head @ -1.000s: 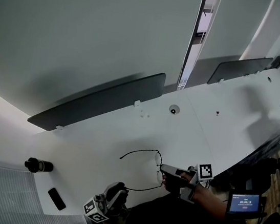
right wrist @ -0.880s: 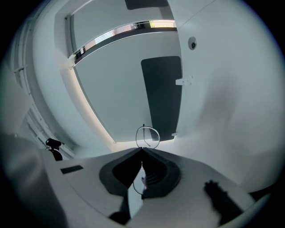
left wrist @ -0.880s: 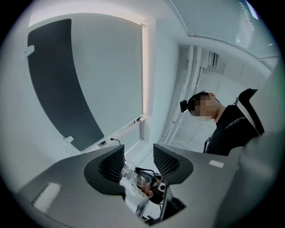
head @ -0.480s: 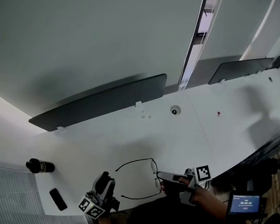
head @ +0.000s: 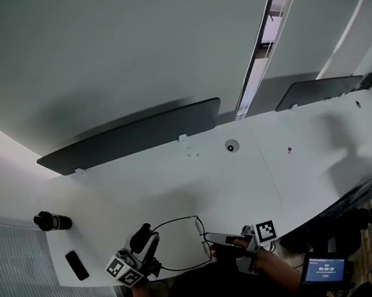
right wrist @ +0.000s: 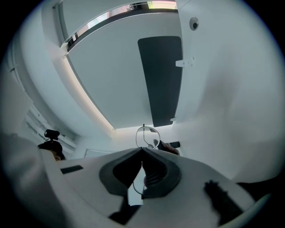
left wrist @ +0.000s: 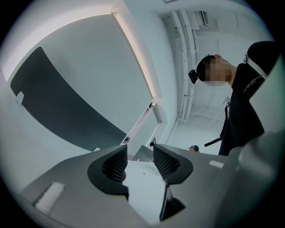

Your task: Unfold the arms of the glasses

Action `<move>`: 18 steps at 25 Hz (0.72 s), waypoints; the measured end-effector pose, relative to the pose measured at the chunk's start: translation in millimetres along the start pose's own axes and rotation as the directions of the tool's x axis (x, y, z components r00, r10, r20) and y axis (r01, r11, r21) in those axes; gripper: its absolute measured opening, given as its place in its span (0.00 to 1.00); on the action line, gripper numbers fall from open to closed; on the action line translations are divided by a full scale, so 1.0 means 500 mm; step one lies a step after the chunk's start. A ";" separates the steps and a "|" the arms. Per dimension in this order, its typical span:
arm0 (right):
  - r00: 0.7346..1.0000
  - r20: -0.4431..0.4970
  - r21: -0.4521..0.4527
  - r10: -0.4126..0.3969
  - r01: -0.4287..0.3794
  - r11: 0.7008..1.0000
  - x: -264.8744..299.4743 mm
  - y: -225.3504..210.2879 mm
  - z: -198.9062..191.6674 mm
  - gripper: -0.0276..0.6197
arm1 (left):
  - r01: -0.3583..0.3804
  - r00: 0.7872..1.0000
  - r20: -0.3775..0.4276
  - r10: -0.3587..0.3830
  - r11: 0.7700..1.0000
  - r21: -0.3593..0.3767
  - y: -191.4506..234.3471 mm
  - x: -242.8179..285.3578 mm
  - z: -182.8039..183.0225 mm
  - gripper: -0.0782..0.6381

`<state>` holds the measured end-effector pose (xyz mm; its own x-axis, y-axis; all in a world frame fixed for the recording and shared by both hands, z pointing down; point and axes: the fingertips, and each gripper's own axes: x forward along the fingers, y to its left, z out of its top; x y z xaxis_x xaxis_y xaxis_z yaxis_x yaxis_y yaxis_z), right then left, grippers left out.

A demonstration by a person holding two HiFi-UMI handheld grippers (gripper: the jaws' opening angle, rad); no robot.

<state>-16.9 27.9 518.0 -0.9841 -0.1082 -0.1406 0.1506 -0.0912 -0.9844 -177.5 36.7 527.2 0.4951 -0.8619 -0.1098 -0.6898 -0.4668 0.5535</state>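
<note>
- A black cylinder (head: 52,221) stood on the white table (head: 252,167), well to the left of the glasses.
- A flat black thing (head: 76,264) lay near the table's edge, also left of the glasses and closer to the person than the cylinder.
- The left gripper (head: 145,236) (left wrist: 136,162) was just beside the left ends of the glasses' arms. Its jaws had just been opening and stood wide apart, with only bare table showing between them. I could not tell if it touched an arm.
- The glasses (head: 200,227) (right wrist: 147,136) were near the table's front edge. Both thin arms stretched from the lenses toward the left gripper.
- The right gripper (head: 211,238) (right wrist: 142,151) was at the right side of the glasses. Its jaws were pressed together on the thin frame, and one round lens showed just past their tips.
- A small device with a lit screen (head: 325,270) was far right of the glasses, off the table.
</note>
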 end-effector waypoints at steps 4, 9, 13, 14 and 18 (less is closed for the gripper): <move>1.000 0.003 -0.007 -0.010 0.010 1.000 -0.002 -0.003 0.001 0.06 | -0.003 1.000 -0.002 0.003 1.000 -0.005 0.001 0.002 0.004 0.37; 0.996 0.084 -0.003 -0.017 0.017 1.000 -0.007 -0.011 0.034 0.06 | -0.031 0.998 0.060 0.034 0.999 -0.039 -0.001 -0.018 0.036 0.38; 0.990 0.142 -0.019 -0.007 0.010 1.000 -0.027 -0.003 0.069 0.06 | -0.117 0.983 0.130 0.130 0.988 -0.102 0.027 -0.047 0.037 0.38; 0.988 0.152 -0.026 -0.005 0.009 1.000 -0.032 -0.001 0.075 0.06 | -0.123 0.981 0.136 0.139 0.985 -0.125 0.030 -0.055 0.031 0.38; 0.984 0.176 -0.038 0.002 0.005 0.999 -0.042 -0.002 0.089 0.06 | -0.085 0.990 0.090 0.104 0.977 -0.197 0.008 -0.068 -0.018 0.37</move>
<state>7.8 -13.7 526.8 -0.9519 -0.2814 -0.1215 0.1422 -0.0541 -0.9884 -192.4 65.9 540.5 0.3709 -0.9202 -0.1253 -0.6114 -0.3435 0.7128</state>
